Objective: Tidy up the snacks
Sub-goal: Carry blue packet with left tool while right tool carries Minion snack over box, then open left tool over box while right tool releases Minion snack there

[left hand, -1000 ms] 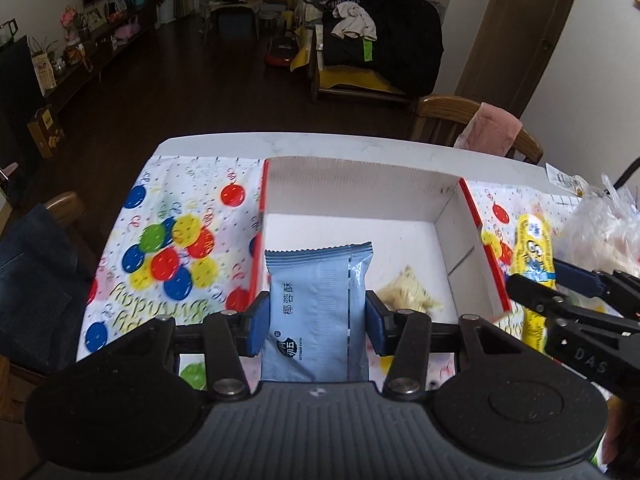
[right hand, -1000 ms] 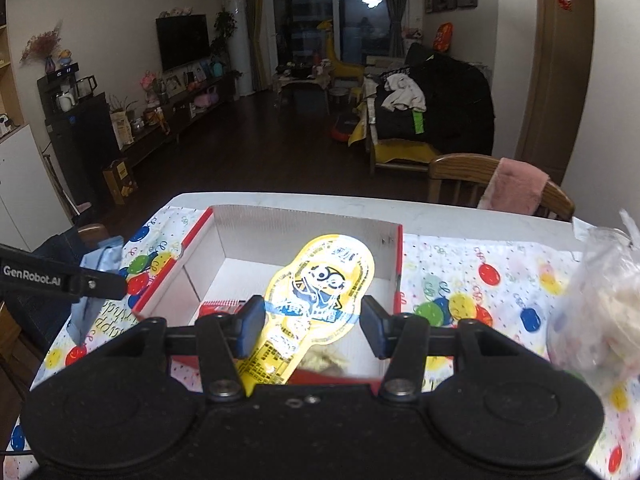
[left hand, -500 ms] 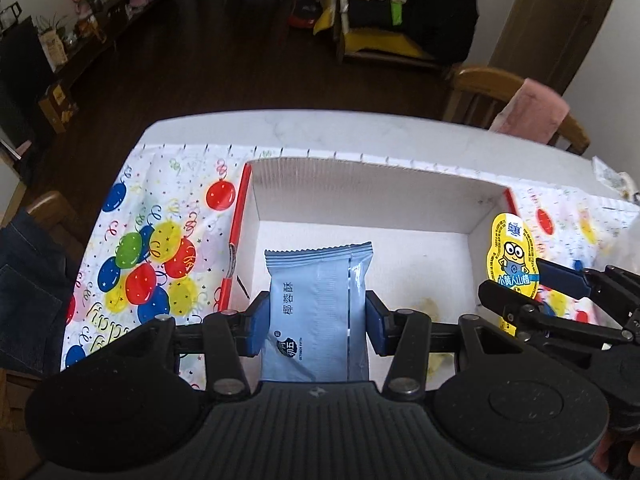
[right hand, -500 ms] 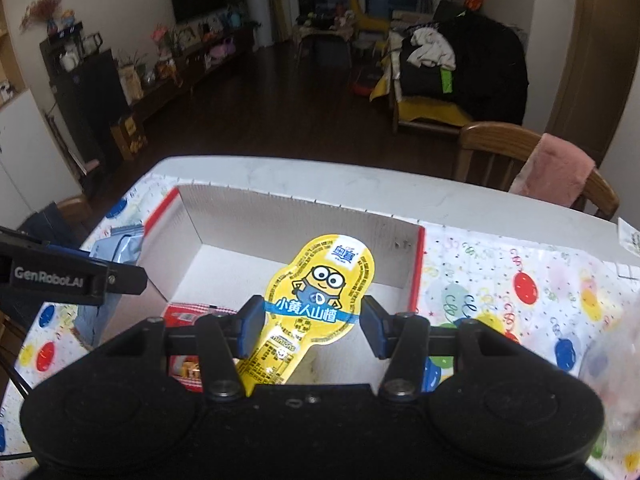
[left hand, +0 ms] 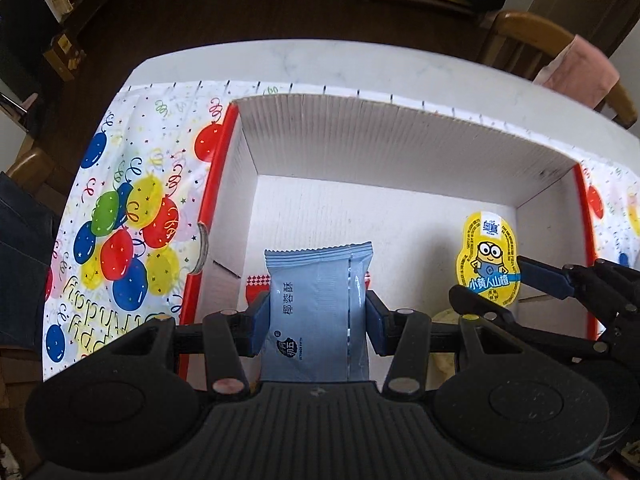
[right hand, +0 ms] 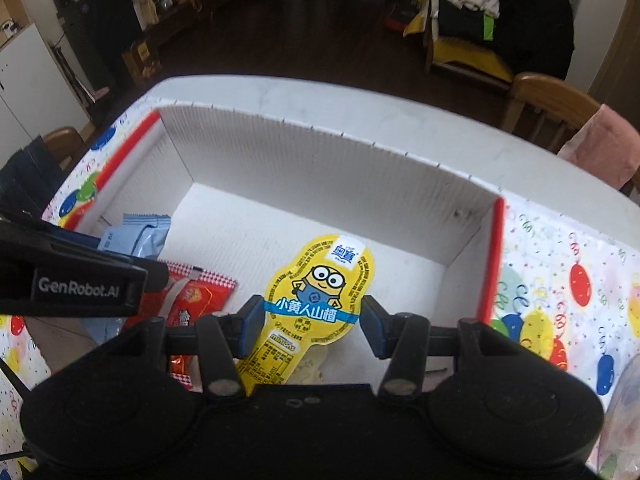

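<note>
My left gripper (left hand: 316, 320) is shut on a light blue snack packet (left hand: 318, 300) and holds it over the near left part of a white cardboard box with red edges (left hand: 400, 144). My right gripper (right hand: 308, 320) is shut on a yellow Minion snack pack (right hand: 316, 300) and holds it over the same box (right hand: 320, 168). The yellow pack also shows in the left wrist view (left hand: 490, 264), and the blue packet in the right wrist view (right hand: 136, 236). A red snack packet (right hand: 196, 296) and a pale snack (right hand: 310, 364) lie on the box floor.
The box stands on a balloon-print tablecloth (left hand: 132, 220) over a white table (left hand: 320, 60). A wooden chair with a pink cloth (left hand: 560, 56) stands beyond the far right edge. A clear plastic bag (right hand: 624, 420) lies at the right.
Both grippers have moved forward and tilted down over the box with their snacks still held. The box interior now fills both views.
</note>
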{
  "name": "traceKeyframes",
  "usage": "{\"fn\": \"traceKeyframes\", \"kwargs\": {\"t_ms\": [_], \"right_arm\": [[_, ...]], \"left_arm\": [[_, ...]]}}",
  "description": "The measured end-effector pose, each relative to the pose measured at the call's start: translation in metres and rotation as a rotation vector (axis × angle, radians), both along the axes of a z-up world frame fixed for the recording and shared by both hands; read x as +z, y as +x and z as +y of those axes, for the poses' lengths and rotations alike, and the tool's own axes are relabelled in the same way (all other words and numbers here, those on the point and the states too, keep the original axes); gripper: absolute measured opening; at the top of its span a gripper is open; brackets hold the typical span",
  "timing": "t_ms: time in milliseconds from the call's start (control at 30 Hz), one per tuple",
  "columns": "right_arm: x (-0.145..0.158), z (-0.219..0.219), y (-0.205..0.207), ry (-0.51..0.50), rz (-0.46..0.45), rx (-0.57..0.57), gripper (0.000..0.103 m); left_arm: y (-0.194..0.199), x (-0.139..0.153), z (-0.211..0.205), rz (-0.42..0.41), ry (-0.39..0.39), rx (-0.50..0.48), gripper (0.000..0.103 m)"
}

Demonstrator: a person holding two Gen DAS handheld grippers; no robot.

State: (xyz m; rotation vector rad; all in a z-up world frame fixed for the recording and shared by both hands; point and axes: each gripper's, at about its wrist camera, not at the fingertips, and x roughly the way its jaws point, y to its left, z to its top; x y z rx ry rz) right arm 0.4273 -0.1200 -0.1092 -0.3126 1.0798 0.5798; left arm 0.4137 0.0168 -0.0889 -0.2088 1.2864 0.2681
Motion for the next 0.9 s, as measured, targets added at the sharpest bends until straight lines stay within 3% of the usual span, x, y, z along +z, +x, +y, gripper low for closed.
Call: {"fn": "traceKeyframes", "kwargs": {"t_ms": [133, 433, 900], "right_arm": [[-0.008, 0.005, 0.002, -0.013, 0.027, 0.026, 0.05], [-0.021, 0.011, 0.004, -0.066, 0.06, 0.08, 0.05], [-0.026, 0.012, 0.003, -0.07, 0.076, 0.087, 0.051]], "left_arm": [[0.004, -0.011, 0.004, 0.03, -0.021, 0.011, 0.048], [0.008, -0.024, 0.002, 0.074, 0.011, -0.014, 0.048], [0.005, -0.031, 0.0, 0.09, 0.01, -0.022, 0.051]]}}
